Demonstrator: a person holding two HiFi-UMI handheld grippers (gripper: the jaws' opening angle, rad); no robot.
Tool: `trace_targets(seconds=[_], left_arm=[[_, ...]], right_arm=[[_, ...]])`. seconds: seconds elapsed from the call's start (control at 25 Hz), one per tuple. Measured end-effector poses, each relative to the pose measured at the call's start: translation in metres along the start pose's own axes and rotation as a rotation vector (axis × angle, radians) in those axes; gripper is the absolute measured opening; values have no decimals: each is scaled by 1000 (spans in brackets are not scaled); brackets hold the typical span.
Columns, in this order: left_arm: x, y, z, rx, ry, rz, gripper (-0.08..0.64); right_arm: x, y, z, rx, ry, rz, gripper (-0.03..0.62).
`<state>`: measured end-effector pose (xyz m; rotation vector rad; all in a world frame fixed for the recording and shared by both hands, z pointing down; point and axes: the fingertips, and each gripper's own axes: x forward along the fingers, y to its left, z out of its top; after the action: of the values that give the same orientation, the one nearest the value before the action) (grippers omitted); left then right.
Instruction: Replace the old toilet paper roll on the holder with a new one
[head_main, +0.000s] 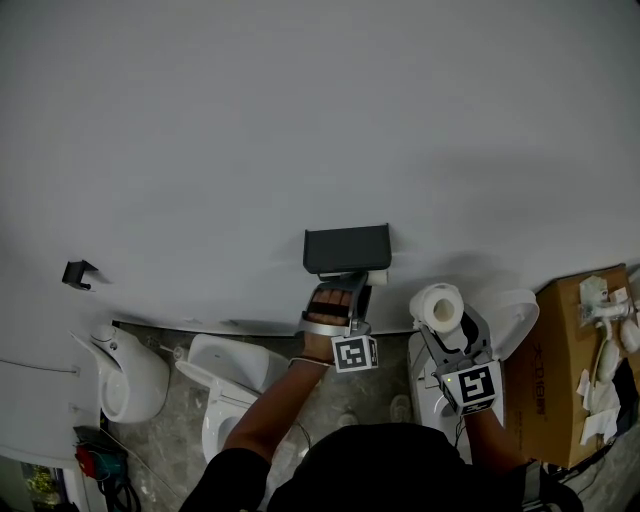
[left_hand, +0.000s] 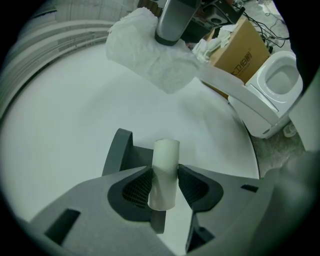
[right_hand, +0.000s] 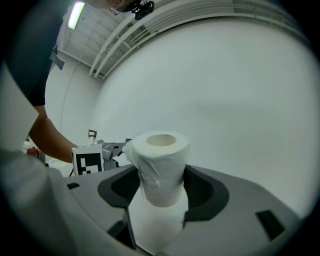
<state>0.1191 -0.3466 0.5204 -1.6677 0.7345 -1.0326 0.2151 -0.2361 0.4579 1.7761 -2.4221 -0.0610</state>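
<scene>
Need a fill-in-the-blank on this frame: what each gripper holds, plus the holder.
1. The right gripper is shut on a full toilet paper ____.
2. The left gripper pinches a bare, empty ____.
3. In the head view, the dark wall holder is nearest the ____ gripper.
Missing words: roll; tube; left.

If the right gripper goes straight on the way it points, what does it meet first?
Probably the white wall. Past the toilet paper roll held by the right gripper, nothing else shows ahead; depth is unclear.
</scene>
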Motion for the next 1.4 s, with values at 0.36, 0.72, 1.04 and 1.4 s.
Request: trace_targets(seconds=[0.36, 0.72, 1.04, 1.4], left_arm=[[11, -4, 35, 7, -73, -5, 163], [11, 5, 65, -80, -160, -5, 163], [-2, 17, 82, -244, -256, 13, 163], [-31, 39, 86, -700, -381, -7, 161]], right_arm=[[-9, -20, -6, -1, 11, -44, 267], [-15, -42, -10, -18, 30, -111, 267], [-17, -67, -15, -19, 35, -185, 267], [-11, -72, -13, -23, 34, -218, 267]])
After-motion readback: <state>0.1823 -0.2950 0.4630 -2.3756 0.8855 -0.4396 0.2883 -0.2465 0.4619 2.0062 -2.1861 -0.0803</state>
